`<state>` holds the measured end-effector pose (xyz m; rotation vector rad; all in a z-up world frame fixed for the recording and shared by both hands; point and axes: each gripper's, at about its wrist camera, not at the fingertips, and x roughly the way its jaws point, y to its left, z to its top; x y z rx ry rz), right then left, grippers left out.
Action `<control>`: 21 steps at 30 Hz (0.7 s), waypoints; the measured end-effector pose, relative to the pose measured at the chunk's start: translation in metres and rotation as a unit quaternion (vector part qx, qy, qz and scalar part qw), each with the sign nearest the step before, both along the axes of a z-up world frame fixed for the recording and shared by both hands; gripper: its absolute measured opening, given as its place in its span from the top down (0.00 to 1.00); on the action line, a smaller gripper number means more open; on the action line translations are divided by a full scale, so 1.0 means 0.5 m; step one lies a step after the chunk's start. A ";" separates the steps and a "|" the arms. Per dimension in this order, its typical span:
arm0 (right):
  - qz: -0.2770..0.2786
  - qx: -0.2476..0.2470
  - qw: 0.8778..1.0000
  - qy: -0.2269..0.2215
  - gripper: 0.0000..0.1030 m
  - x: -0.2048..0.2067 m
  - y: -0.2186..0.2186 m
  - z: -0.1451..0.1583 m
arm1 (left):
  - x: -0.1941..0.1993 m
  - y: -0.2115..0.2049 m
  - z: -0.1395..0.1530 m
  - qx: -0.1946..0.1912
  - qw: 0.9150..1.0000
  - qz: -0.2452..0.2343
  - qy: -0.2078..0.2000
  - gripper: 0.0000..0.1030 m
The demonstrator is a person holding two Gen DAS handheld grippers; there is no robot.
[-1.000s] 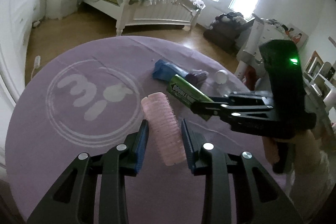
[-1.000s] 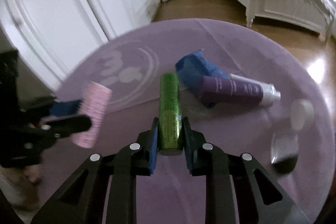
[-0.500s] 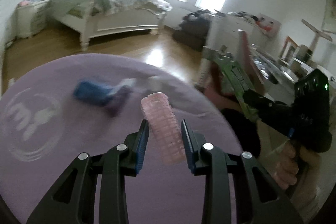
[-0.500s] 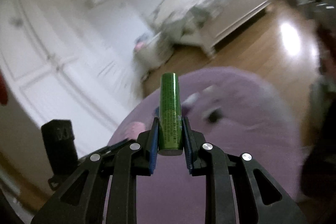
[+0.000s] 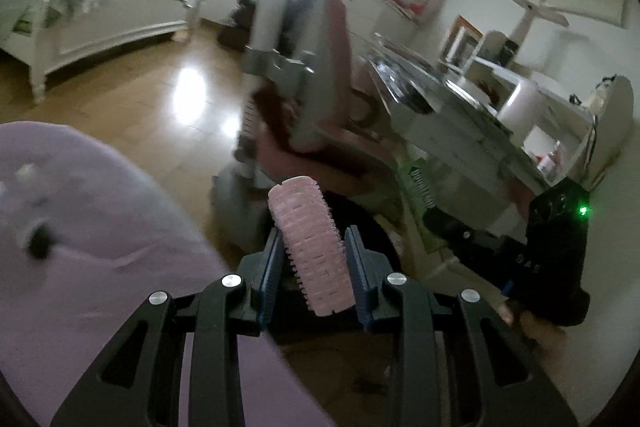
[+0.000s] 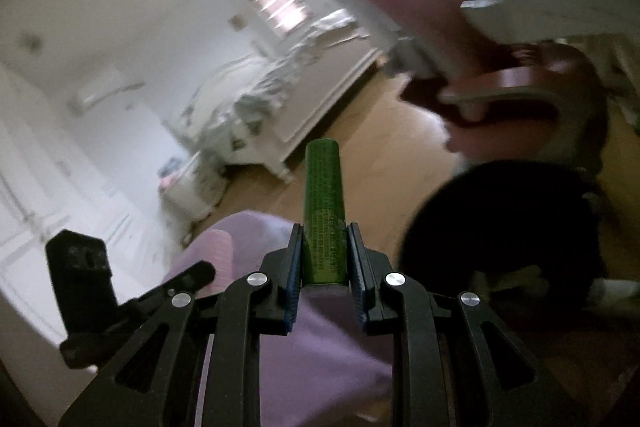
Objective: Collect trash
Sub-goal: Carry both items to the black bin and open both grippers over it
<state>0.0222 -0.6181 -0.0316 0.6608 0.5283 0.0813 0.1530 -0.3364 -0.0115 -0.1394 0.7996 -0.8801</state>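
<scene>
Left tool [image 5: 312, 267]: clamped on a pink hair roller [image 5: 310, 247], blue pads pressing its bristled sides; the roller stands forward out of the grip, most of its length clear of the pads.

Right tool [image 6: 325, 267]: clamped narrow on a green cylindrical tube [image 6: 323, 211], gripped near its base so that the upper part projects ahead (a low hold, which leaves the free end ready to go into a container first).

Reason for hold: both items are carried off the worktop and above the floor, judged to be in transit to a bin.

Likely destination: a dark round opening [image 6: 500, 227] lies low right of the green tube in the right wrist view; it may be a bin, though blur prevents confirmation.

Worktop [image 5: 100, 247]: purple-covered, its rounded edge runs just beside the left tool; small items remain on it at the far left, too blurred to name.

Open room: bare wooden floor [image 5: 140, 99] extends towards the bed [image 5: 100, 7], unobstructed.

Obstructions: a blurred chair frame [image 5: 320, 75] and a cluttered desk [image 5: 460, 115] stand near on the right of the left wrist view (the tighter side).

Clearance between tools: the two are near each other; each shows in the other's view.

Risk: the roller's bristles may cling to the pads at release.
</scene>
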 end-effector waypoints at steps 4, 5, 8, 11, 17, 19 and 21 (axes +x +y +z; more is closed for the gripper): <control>-0.031 0.018 0.999 0.015 0.79 -0.014 -0.058 -0.048 | 0.007 -0.071 -0.019 0.008 1.000 -0.026 0.012 0.69; -0.038 0.027 0.999 0.019 0.79 -0.014 -0.068 -0.062 | 0.011 -0.081 -0.024 0.010 0.999 -0.031 0.015 0.69; -0.051 0.044 0.997 0.026 0.79 -0.017 -0.100 -0.094 | 0.018 -0.116 -0.037 0.017 0.999 -0.043 0.024 0.69; -0.061 0.054 0.996 0.034 0.79 -0.016 -0.119 -0.124 | 0.021 -0.150 -0.055 0.030 0.998 -0.056 0.031 0.69; -0.071 0.067 0.994 0.044 0.79 -0.032 -0.132 -0.149 | 0.026 -0.180 -0.090 0.046 0.996 -0.065 0.043 0.69; -0.073 0.071 0.994 0.048 0.79 -0.032 -0.137 -0.158 | 0.027 -0.190 -0.098 0.050 0.995 -0.067 0.047 0.69; -0.074 0.073 0.993 0.051 0.79 -0.032 -0.139 -0.163 | 0.025 -0.199 -0.105 0.054 0.995 -0.071 0.049 0.69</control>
